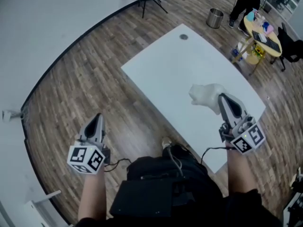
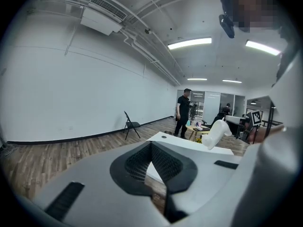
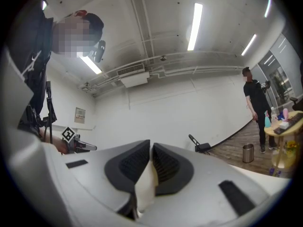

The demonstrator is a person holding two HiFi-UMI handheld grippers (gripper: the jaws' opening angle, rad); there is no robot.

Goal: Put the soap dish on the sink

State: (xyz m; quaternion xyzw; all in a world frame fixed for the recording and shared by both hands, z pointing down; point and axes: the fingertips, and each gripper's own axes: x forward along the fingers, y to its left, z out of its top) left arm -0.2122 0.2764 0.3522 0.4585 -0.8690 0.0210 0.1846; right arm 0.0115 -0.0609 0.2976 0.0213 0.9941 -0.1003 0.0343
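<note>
Right gripper (image 1: pixel 221 98): jaws closed on a thin edge of the white soap dish (image 1: pixel 204 93), over the right side of the white table (image 1: pixel 170 65). Left gripper (image 1: pixel 98 118): jaws together, empty. I judge the dish light, rigid and slick, so an edge grip may slip. I see no sink.

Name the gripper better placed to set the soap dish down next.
Right. The right gripper is shut on the white soap dish, holding it above the white table. The left gripper is shut on nothing, out over the wood floor beside the table. No sink is in view.
</note>
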